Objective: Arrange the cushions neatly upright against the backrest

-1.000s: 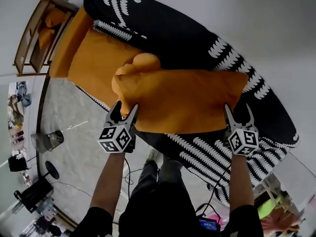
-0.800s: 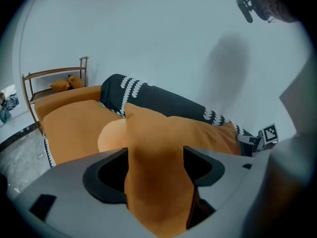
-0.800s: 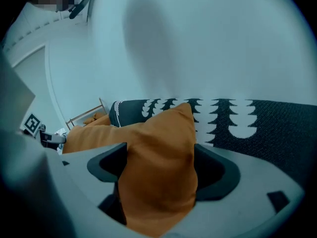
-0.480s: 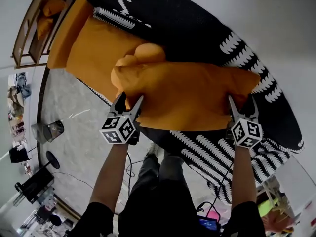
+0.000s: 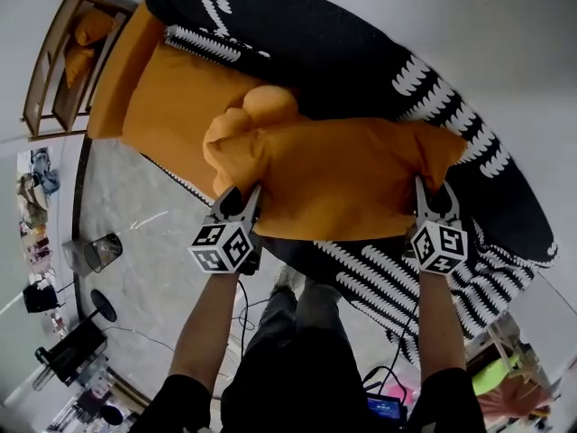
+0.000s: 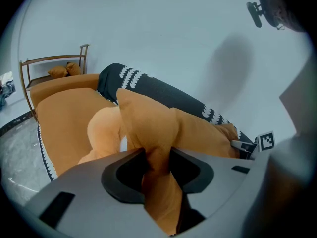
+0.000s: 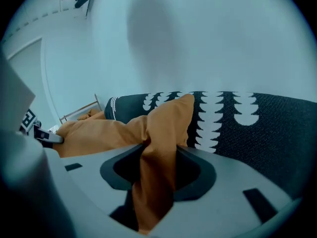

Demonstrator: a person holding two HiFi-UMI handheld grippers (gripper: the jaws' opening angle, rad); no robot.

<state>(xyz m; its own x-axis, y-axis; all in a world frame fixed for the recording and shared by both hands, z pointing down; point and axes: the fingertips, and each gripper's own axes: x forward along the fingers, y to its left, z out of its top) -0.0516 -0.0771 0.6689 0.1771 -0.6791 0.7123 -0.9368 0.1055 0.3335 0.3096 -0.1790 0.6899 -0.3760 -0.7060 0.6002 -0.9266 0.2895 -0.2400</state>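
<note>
A long orange cushion [image 5: 343, 174] lies across the sofa in front of the black backrest [image 5: 343, 52] with white markings. My left gripper [image 5: 242, 195] pinches its near left corner, and the jaws are closing with bunched fabric [image 6: 157, 133] between the pads. My right gripper [image 5: 433, 193] pinches the near right corner the same way, its jaws closing on a fold of fabric [image 7: 161, 133]. A smaller rounded orange cushion [image 5: 269, 106] sits behind the long one's left end, on the orange seat [image 5: 171, 97].
A wooden side shelf [image 5: 54, 61] with orange items stands past the sofa's left end. On the grey floor are a small bin [image 5: 95, 253], cables and dark equipment [image 5: 68, 354]. The person's legs [image 5: 288, 332] stand close to the sofa's front edge.
Both grippers' jaws stood wide around the cushion's near corners and have now closed onto the fabric. The cushion's corners are bunched and drawn slightly toward me.
</note>
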